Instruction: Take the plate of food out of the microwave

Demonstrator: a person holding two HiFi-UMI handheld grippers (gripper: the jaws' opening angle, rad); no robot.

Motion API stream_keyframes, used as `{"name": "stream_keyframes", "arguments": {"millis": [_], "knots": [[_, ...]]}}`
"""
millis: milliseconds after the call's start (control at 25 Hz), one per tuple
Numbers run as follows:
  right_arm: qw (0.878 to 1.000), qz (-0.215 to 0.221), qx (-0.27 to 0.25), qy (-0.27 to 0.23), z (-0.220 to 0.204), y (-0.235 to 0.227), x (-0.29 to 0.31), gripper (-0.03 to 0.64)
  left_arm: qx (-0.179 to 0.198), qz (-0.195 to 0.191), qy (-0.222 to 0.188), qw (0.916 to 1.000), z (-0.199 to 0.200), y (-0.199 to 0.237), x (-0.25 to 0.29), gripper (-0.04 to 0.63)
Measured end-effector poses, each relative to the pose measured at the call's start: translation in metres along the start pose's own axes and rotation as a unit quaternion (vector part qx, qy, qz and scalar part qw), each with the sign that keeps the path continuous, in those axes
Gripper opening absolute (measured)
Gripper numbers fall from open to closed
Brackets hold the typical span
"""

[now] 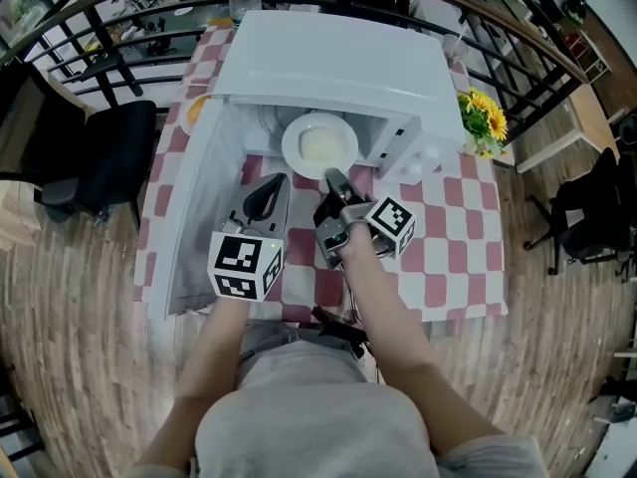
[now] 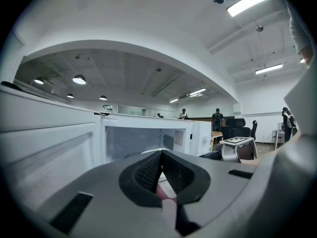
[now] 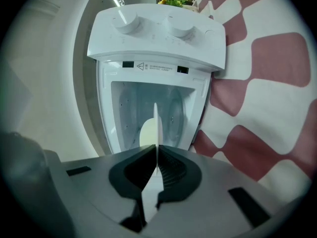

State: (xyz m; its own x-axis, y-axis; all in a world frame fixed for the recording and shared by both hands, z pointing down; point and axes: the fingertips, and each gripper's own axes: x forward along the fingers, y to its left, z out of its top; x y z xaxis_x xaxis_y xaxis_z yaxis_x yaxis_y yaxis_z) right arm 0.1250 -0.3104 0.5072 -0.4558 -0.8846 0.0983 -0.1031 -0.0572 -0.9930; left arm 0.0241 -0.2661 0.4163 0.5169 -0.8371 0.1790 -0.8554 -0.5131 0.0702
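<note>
A white plate (image 1: pixel 293 147) with pale yellowish food (image 1: pixel 323 148) sits at the mouth of the white microwave (image 1: pixel 328 58), whose door (image 1: pixel 194 207) hangs open to the left. My right gripper (image 1: pixel 334 180) is shut on the plate's near rim. In the right gripper view the plate (image 3: pixel 156 125) shows edge-on between the right gripper's (image 3: pixel 157 150) closed jaws, with the microwave cavity (image 3: pixel 148 103) behind it. My left gripper (image 1: pixel 267 199) hovers just left of the right one, in front of the opening, shut and holding nothing. The left gripper (image 2: pixel 161 155) faces the cavity (image 2: pixel 133 140).
The microwave stands on a table with a red-and-white checked cloth (image 1: pixel 448 227). Yellow flowers (image 1: pixel 484 118) stand at the microwave's right. A black chair (image 1: pixel 105 157) is left of the table. An orange object (image 1: pixel 195 111) lies behind the door. A railing (image 1: pixel 498 38) runs behind.
</note>
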Motion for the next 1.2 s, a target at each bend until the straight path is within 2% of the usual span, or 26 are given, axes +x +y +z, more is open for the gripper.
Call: {"name": "stream_keyframes", "arguments": {"millis": [1200], "knots": [[0.998,0.044,-0.001,-0.04,-0.022,0.05,-0.097,0.034,-0.001,-0.018,-0.039,0.9991,0.008,-0.051,-0.035,0.003]]}}
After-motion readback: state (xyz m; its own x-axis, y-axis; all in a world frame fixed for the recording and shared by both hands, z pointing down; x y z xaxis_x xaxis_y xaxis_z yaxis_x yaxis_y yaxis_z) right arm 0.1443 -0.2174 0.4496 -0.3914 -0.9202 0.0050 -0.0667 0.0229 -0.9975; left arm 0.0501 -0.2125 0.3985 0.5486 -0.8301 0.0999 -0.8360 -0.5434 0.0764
